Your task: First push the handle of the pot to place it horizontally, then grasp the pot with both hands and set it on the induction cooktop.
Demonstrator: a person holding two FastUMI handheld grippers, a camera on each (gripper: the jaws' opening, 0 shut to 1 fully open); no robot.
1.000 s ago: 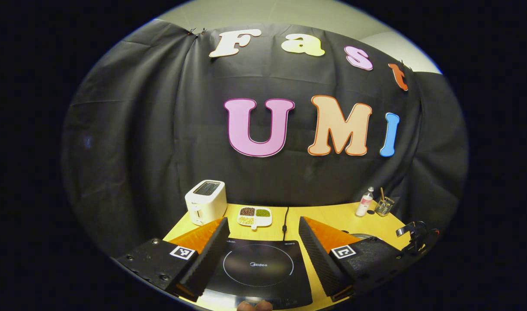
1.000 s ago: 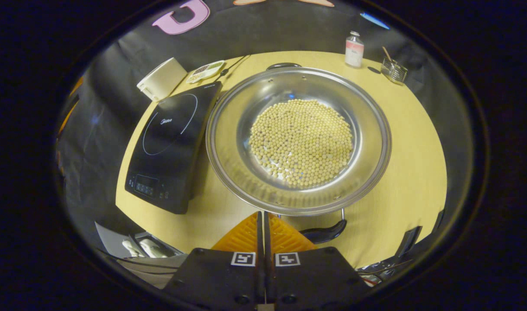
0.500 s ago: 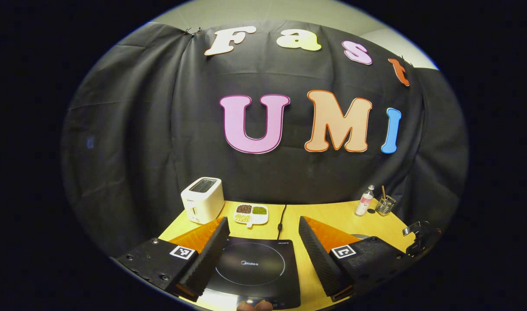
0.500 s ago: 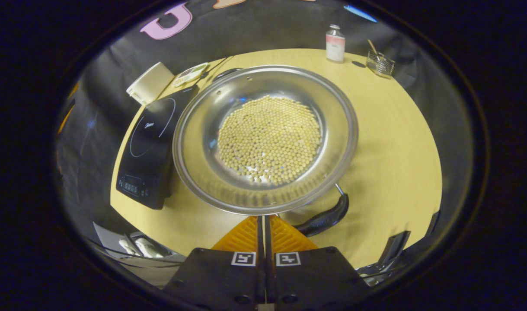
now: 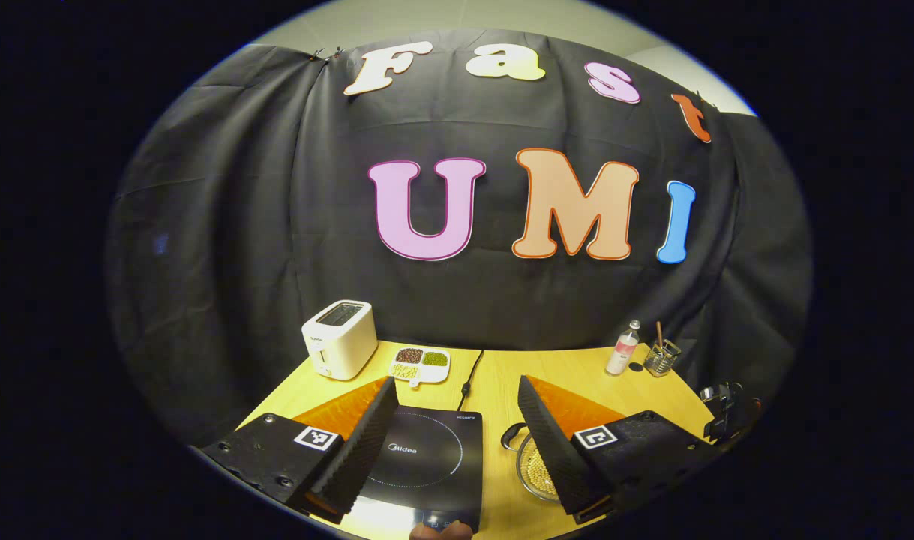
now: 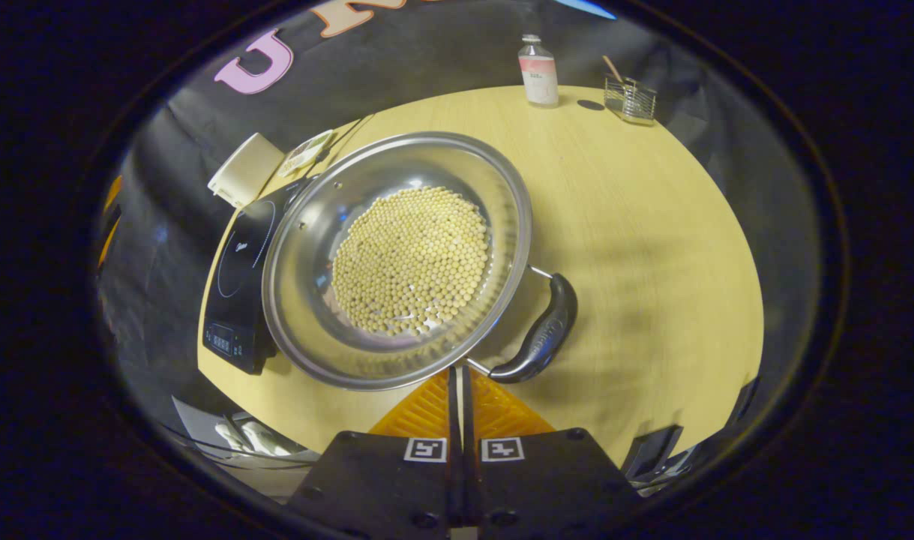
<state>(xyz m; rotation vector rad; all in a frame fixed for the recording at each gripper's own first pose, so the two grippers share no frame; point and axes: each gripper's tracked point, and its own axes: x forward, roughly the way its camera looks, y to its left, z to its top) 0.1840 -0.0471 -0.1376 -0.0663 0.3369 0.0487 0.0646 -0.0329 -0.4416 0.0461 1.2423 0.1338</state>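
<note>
**Pot beside the cooktop, one handle swung to the open side**

The shiny round steel pot (image 6: 397, 259), its floor covered with pale yellow beans (image 6: 412, 259), stands on the round yellow wooden table (image 6: 651, 225). Its rim overlaps the near edge of the flat black induction cooktop (image 6: 235, 270) in the right gripper view; whether metal touches glass there I cannot tell. A curved black handle (image 6: 539, 337) sticks out from the pot on the side away from the cooktop, and beyond that handle the table lies bare all the way to its rim.

The right gripper (image 6: 457, 375) sits just at the pot's near rim, next to the handle's lower end, its two fingers pressed together with nothing between them.

The left gripper (image 5: 457, 427) hovers on the cooktop's side, fingers spread wide and holding nothing. Between them in the left gripper view lie the cooktop (image 5: 427, 457) and, just beside it, a slice of the pot (image 5: 535, 469) with its second handle (image 5: 510, 435) pointing towards the back of the table.

Well behind the cooktop, near the table's far edge, stand a white toaster (image 5: 339, 339) and a small white divided dish of grains (image 5: 421, 364). Far from the pot, at the opposite back edge, are a clear bottle with a pink label (image 6: 537, 71) and a small glass holding a stick (image 6: 629, 97). The wide stretch between those two and the pot is open tabletop.
</note>
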